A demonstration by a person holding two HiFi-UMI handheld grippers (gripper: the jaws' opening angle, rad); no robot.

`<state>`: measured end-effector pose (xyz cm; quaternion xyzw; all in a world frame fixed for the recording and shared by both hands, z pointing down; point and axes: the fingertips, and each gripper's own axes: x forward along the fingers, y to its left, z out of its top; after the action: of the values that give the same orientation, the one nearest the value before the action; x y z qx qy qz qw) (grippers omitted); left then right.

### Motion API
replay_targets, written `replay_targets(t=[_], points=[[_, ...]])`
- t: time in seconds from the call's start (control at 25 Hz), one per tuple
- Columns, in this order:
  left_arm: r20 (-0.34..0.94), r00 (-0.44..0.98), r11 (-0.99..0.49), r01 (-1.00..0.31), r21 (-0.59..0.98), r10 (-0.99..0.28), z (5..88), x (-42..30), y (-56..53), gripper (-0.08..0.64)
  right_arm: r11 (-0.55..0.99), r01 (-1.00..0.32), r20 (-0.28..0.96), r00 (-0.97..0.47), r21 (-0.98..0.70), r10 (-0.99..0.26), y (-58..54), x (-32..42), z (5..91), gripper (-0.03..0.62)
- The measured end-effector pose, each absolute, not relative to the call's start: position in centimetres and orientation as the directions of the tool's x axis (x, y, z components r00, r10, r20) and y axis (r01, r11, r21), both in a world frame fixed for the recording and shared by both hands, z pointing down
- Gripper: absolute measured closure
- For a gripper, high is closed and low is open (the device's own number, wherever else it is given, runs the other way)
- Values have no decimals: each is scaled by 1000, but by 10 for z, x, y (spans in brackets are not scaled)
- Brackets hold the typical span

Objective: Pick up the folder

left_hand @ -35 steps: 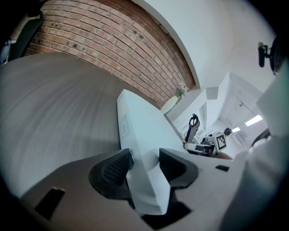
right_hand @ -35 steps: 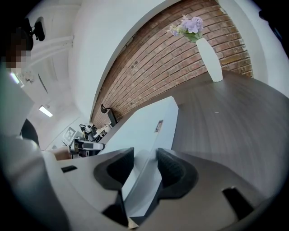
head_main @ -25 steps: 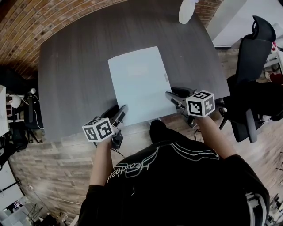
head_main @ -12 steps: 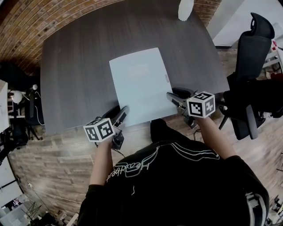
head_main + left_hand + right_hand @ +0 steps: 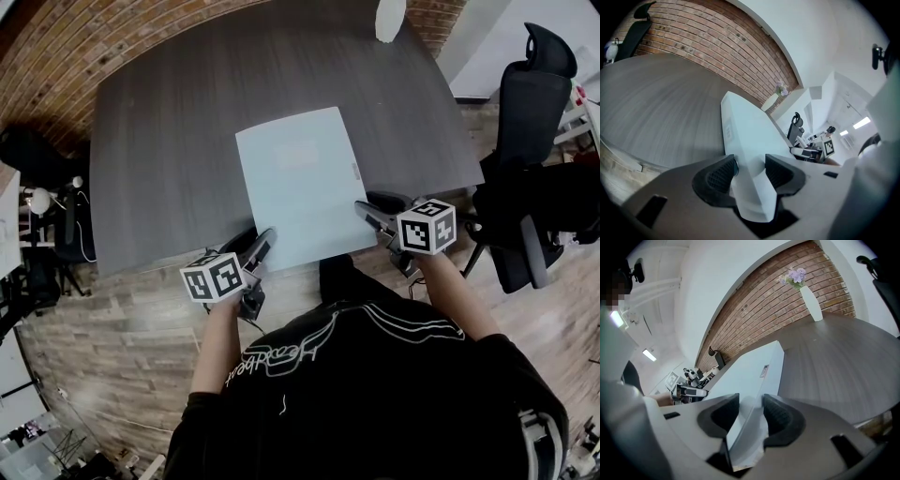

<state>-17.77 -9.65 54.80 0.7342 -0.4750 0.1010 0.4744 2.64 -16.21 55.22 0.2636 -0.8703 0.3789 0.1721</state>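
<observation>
A pale blue folder point(image 5: 300, 187) is held flat over the dark grey table point(image 5: 169, 141), its near edge past the table's front edge. My left gripper point(image 5: 263, 239) is shut on the folder's near left corner point(image 5: 750, 187), both pads pressed on it. At the near right corner point(image 5: 745, 437), my right gripper point(image 5: 364, 211) is shut on the folder the same way. In the left gripper view the folder point(image 5: 745, 131) stretches away towards the brick wall; in the right gripper view the folder point(image 5: 750, 371) points at the vase.
A white vase with purple flowers point(image 5: 808, 294) stands at the table's far right edge point(image 5: 389, 19). A black office chair point(image 5: 530, 122) is to the right of the table. A brick wall point(image 5: 708, 47) runs behind. The person's black-clad body fills the lower head view.
Both grippers and the folder have drifted slightly towards the near side and right in the head view; the grips are unchanged.
</observation>
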Motion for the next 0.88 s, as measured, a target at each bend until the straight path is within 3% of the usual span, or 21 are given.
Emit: replay_targets(t=[0.88], points=[[576,542,-149,-795,588,-612,544,-173,-76,347,568,-573,472,-816,-591,-333,-141,32,550,443]])
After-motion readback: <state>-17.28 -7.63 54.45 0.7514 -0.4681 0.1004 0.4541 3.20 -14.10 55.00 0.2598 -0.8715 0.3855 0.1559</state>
